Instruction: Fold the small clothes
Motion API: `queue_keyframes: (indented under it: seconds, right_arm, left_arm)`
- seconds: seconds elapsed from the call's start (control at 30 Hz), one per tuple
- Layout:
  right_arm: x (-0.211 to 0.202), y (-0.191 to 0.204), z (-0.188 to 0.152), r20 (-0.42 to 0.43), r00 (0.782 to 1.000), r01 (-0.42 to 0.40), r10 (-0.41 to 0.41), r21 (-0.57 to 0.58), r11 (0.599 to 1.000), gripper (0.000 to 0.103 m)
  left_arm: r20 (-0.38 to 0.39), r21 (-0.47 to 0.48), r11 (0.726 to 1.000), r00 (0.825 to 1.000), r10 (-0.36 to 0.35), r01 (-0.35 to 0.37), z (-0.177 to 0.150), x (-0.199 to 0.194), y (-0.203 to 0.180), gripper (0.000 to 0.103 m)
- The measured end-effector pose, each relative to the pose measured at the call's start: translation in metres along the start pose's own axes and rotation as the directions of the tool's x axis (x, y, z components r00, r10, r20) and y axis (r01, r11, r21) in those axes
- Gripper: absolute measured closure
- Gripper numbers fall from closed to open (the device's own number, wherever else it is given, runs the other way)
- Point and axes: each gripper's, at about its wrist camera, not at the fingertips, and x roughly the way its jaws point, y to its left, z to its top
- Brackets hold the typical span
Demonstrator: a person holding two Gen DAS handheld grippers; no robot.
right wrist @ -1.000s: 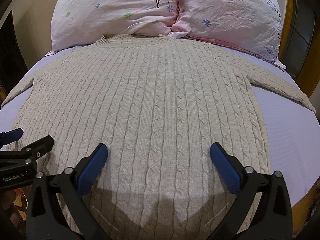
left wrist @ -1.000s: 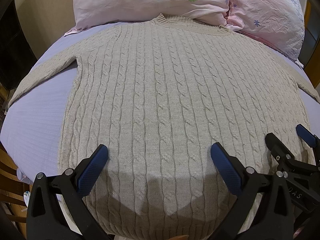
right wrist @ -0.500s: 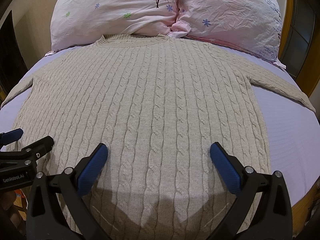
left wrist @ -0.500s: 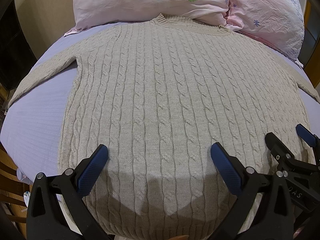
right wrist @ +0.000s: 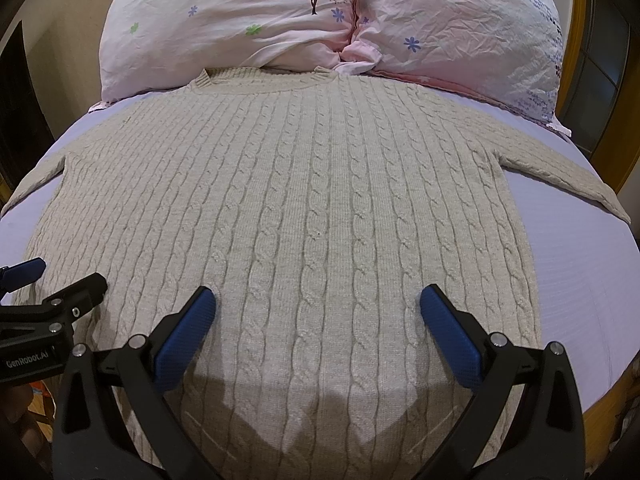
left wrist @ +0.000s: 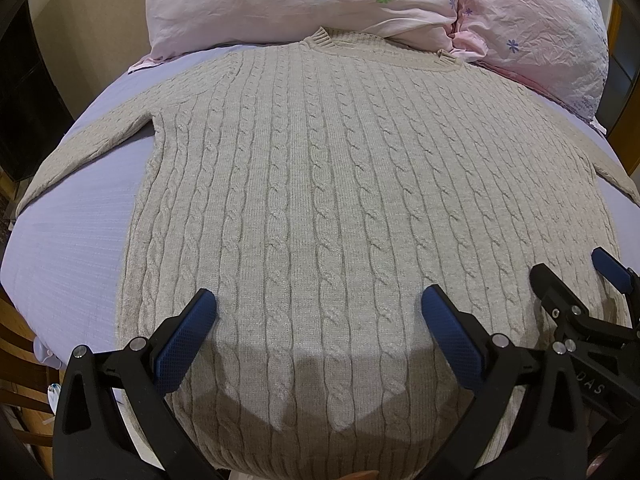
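Observation:
A beige cable-knit sweater (left wrist: 340,184) lies flat on the bed, collar toward the pillows, both sleeves spread outward; it also shows in the right wrist view (right wrist: 304,208). My left gripper (left wrist: 318,312) is open and empty, hovering over the hem area. My right gripper (right wrist: 316,312) is open and empty, also above the hem, beside the left one. The right gripper shows at the right edge of the left wrist view (left wrist: 576,280). The left gripper shows at the left edge of the right wrist view (right wrist: 56,280).
The lavender bed sheet (left wrist: 72,232) shows at both sides of the sweater (right wrist: 580,272). Two pink floral pillows (right wrist: 248,20) (right wrist: 460,28) lie at the head of the bed, touching the collar. Wooden furniture (left wrist: 16,368) stands at the lower left.

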Motion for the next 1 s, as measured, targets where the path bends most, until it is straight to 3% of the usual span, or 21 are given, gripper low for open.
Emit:
queue_keyframes:
  seconds: [0.87,1.0]
  right_arm:
    - [0.001,0.000,0.001,-0.003,1.000,-0.003,0.003,-0.005,1.000,0.002]
    - [-0.001,-0.012,0.003,-0.006,0.998,-0.055,0.055,-0.007,0.998,0.002]
  left_arm:
    - [-0.001,0.000,1.000,1.000,0.000,0.000,0.000,0.000,0.000,0.001]
    - [-0.002,0.006,1.000,1.000,-0.002,0.002,-0.001,-0.002,0.000,0.001]
